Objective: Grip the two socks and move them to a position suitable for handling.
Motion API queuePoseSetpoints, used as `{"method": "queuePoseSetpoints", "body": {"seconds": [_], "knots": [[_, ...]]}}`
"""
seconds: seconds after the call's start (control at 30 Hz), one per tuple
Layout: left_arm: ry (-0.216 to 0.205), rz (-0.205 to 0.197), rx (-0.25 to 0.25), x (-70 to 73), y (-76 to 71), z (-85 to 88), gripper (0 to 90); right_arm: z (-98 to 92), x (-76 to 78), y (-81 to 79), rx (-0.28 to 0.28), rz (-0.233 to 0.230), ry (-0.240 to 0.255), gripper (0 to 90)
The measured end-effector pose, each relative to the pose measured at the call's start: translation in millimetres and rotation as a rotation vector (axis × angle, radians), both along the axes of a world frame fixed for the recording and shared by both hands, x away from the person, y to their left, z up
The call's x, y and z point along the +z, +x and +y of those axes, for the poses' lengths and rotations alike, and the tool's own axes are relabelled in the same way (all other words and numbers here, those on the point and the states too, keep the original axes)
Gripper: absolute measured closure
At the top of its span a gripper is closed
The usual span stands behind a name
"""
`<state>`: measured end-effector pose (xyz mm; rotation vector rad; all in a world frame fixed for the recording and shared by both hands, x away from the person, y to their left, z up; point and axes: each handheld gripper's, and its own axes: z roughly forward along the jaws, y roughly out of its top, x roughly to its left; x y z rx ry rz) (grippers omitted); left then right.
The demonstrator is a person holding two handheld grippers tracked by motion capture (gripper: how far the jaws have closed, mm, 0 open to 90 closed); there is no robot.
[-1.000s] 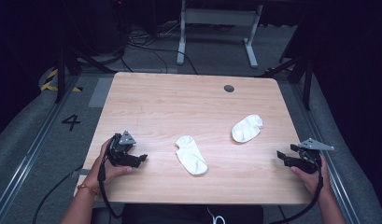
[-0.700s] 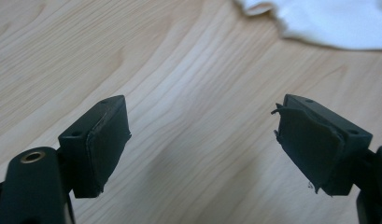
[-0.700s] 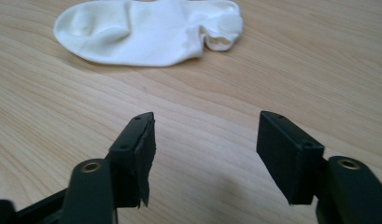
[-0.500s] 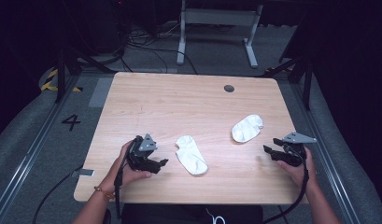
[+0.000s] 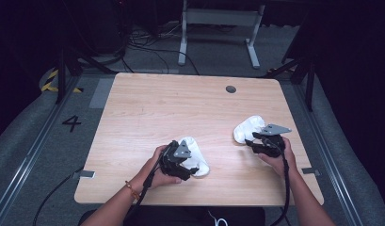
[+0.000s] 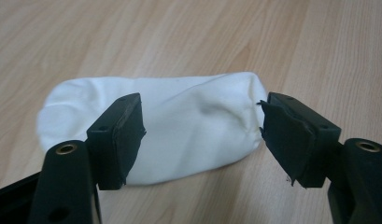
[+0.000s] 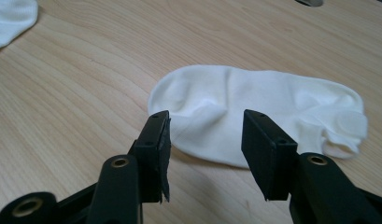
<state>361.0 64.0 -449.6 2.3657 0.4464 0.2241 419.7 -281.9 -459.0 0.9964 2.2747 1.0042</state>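
Pale wooden desk, dark floor around. Left gripper: fingers apart, closing, astride near sock, not pressing. Right gripper: fingers apart, closing, just short of far sock.

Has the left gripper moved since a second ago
Yes. In the high view the left gripper has come in from near the table's left edge, rightward to the near sock. Its jaws have just been closing, the sock between them, not yet pinched.

Left gripper low over the table, right gripper likewise, both jaws apart, just been closing
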Motion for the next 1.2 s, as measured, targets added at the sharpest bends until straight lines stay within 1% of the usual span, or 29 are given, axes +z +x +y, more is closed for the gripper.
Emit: {"method": "queuePoseSetpoints", "body": {"seconds": [0.03, 0.07, 0.1, 0.17, 0.23, 0.27, 0.37, 0.4, 0.47, 0.53, 0.6, 0.63, 0.67, 0.7, 0.73, 0.77, 0.8, 0.83, 0.97, 1.0, 1.07, 1.13, 1.17, 1.2], "knots": [[-0.007, 0.003, -0.005, -0.9, 1.1, -2.1, 34.3, 5.3, -0.9, 1.9, 0.009, 0.005, -0.004, 53.9], [-0.018, 0.015, -0.012, -2.0, 1.6, -3.9, 35.5, 9.1, -1.3, 3.3, 0.02, 0.007, -0.007, 54.3], [-0.011, 0.012, -0.028, -3.4, 2.3, -6.4, 36.5, 12.9, -1.9, 4.6, 0.027, 0.008, -0.013, 54.4], [0.006, 0.023, -0.045, -8.2, 3.2, -10.5, 39.3, 20.2, -3.1, 7.5, 0.043, 0.009, -0.027, 55.2], [0.035, 0.032, -0.056, -13.1, 3.6, -12.4, 40.7, 23.5, -4.8, 10.1, 0.045, 0.01, -0.04, 56.5], [0.042, 0.034, -0.066, -15.6, 3.8, -12.8, 42.4, 24.6, -6.2, 11.7, 0.043, 0.014, -0.04, 57.7], [0.045, 0.049, -0.067, -18.0, 5.7, -10.6, 44.0, 27.0, -9.9, 16.0, 0.036, 0.027, -0.043, 62.6], [0.047, 0.047, -0.065, -17.7, 7.0, -9.5, 44.5, 27.6, -11.1, 17.2, 0.037, 0.028, -0.051, 64.5], [0.041, 0.057, -0.06, -18.5, 9.0, -6.9, 45.3, 29.1, -13.7, 19.2, 0.034, 0.035, -0.052, 67.3], [0.031, 0.079, -0.055, -20.2, 11.9, -3.0, 45.2, 31.0, -16.0, 20.8, 0.026, 0.044, -0.063, 67.8], [0.025, 0.086, -0.053, -20.8, 13.9, 0.3, 45.1, 31.4, -17.9, 22.8, 0.03, 0.049, -0.069, 68.9], [0.031, 0.083, -0.056, -20.4, 15.5, 2.5, 45.1, 31.5, -18.2, 23.4, 0.027, 0.048, -0.061, 69.2], [0.03, 0.087, -0.047, -20.4, 15.5, 3.5, 45.0, 31.3, -18.2, 24.2, 0.023, 0.054, -0.054, 69.6], [0.027, 0.086, -0.05, -20.6, 16.8, 5.1, 45.0, 31.2, -18.3, 24.7, 0.026, 0.056, -0.05, 70.5], [0.037, 0.09, -0.045, -20.0, 17.8, 7.2, 44.7, 31.1, -18.2, 24.9, 0.029, 0.06, -0.047, 72.0], [0.033, 0.088, -0.042, -20.2, 18.9, 9.0, 44.3, 31.1, -18.2, 24.7, 0.034, 0.066, -0.043, 73.5], [0.04, 0.09, -0.035, -19.7, 19.9, 11.4, 44.2, 31.2, -18.1, 24.4, 0.044, 0.072, -0.04, 74.8], [0.035, 0.087, -0.036, -20.0, 20.8, 12.6, 44.1, 31.9, -17.6, 23.3, 0.055, 0.081, -0.039, 75.9], [0.042, 0.097, -0.024, -19.3, 21.3, 17.0, 44.0, 34.4, -16.4, 16.9, 0.109, 0.1, -0.038, 78.5], [0.047, 0.095, -0.029, -19.0, 21.6, 18.2, 44.0, 34.8, -16.0, 15.2, 0.119, 0.105, -0.037, 79.2], [0.046, 0.095, -0.029, -18.9, 21.5, 19.7, 44.0, 35.8, -15.7, 8.7, 0.158, 0.119, -0.029, 80.3], [0.044, 0.1, -0.026, -18.9, 20.9, 20.5, 43.9, 36.4, -15.7, 6.4, 0.166, 0.122, -0.025, 80.3], [0.051, 0.101, -0.026, -18.5, 20.6, 22.2, 43.9, 37.3, -15.6, 2.2, 0.189, 0.13, -0.019, 80.6], [0.045, 0.101, -0.027, -18.9, 20.0, 24.1, 43.9, 40.0, -15.8, -7.2, 0.224, 0.14, -0.008, 80.7]]}}
